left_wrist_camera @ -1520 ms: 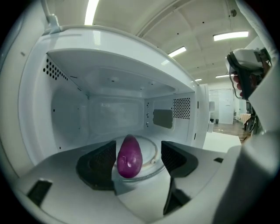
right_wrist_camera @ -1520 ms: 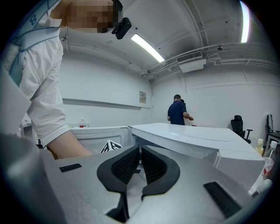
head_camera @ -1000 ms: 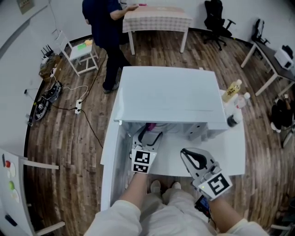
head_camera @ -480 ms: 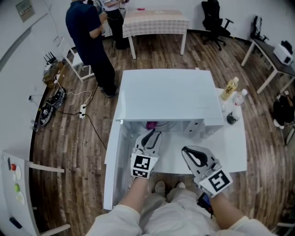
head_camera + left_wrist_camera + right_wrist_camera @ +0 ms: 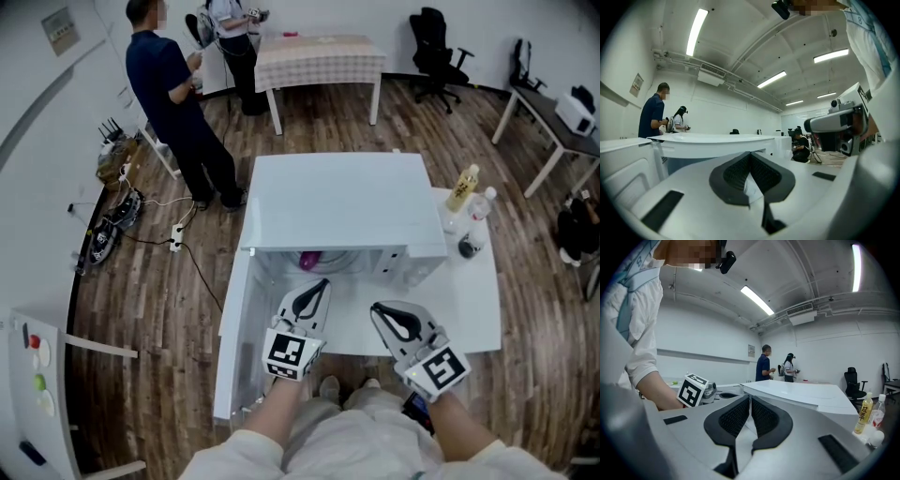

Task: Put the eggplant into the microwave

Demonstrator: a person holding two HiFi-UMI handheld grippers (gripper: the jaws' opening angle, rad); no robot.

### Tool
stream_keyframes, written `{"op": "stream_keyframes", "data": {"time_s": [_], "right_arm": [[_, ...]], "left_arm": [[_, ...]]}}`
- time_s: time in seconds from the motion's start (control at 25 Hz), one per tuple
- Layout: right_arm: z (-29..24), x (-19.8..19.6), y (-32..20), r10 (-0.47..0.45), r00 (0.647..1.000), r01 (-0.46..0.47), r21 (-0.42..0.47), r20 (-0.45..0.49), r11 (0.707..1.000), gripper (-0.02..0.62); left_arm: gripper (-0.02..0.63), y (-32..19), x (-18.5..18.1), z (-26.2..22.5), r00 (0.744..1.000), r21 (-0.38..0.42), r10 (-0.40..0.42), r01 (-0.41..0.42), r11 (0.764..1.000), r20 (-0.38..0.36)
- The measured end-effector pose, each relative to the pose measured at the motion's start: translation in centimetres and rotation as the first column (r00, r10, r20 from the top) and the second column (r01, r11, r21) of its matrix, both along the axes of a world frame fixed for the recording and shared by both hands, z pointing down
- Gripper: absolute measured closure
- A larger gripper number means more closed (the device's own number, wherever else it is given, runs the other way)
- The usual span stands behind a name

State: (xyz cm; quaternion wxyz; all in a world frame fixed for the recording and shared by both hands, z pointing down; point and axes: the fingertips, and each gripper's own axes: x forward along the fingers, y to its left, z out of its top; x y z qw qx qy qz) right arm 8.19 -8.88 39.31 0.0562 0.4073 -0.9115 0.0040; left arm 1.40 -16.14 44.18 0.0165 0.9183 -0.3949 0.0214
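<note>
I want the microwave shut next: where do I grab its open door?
Probably the door at its free edge, nearest you, coming from its outer left side with the left gripper. It stands swung out from a hinge at the microwave's left corner, so that edge gives most leverage.

White table (image 5: 469, 309) on a wood-plank floor (image 5: 169, 309). On it stand a white microwave (image 5: 342, 202), filling left and centre, and, near the right edge, a yellow bottle (image 5: 461, 188), a clear bottle (image 5: 483, 203) and a dark-capped container (image 5: 468, 246), set close together.
</note>
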Motion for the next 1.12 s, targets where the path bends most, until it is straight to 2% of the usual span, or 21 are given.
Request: {"op": "stream_keyframes", "data": {"time_s": [0.28, 0.6, 1.12], "right_arm": [[-0.8, 0.5, 1.2, -0.012, 1.000, 0.012, 0.002, 0.009, 1.000, 0.558], [-2.2, 0.8, 2.2, -0.011, 0.999, 0.011, 0.003, 0.035, 1.000, 0.558], [-3.5, -0.3, 3.4, -0.028, 0.998, 0.028, -0.004, 0.059, 1.000, 0.558]], "left_arm": [[0.604, 2.8, 0.7, -4.0, 0.999, 0.061, 0.030, -0.029, 0.998, -0.023], [0.604, 6.0, 1.1, -7.0, 0.995, 0.076, 0.094, -0.090, 0.993, -0.046], [0.604, 9.7, 1.4, -9.0, 0.981, 0.082, 0.185, -0.179, 0.980, -0.065]]}}
